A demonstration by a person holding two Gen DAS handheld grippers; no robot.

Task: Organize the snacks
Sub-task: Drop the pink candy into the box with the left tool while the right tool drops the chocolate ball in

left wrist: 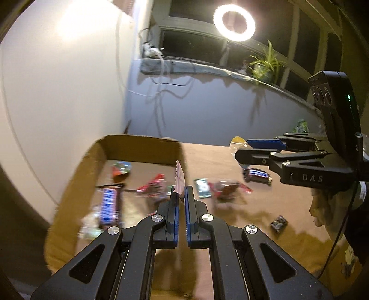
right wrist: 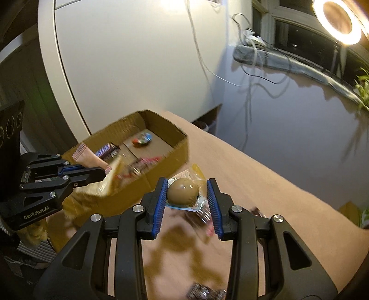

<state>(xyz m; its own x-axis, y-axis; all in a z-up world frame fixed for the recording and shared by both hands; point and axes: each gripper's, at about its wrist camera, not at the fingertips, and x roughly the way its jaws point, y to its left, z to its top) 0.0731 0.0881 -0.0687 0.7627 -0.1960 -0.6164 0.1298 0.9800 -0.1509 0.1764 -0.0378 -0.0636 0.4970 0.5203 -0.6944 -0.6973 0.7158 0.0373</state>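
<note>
Mid-sorting, our left gripper (left wrist: 182, 196) pinches a pink crimped sachet (right wrist: 88, 159) above the brown cardboard box (left wrist: 69, 196), needing release, while our right gripper (right wrist: 186, 193) jaws straddle, open, a wrapped brown egg (right wrist: 183, 192).

Dim, warm-toned room. Main source: ring light (left wrist: 234, 22) by dark windows, blown out in both views; second glare patch on wall (left wrist: 76, 25). Hard gripper shadows fall on table (right wrist: 265, 184). Cable shadows on wall. Motion blur on snacks in box (left wrist: 69, 184). Strong fisheye bending, dark vignette at corners.
</note>
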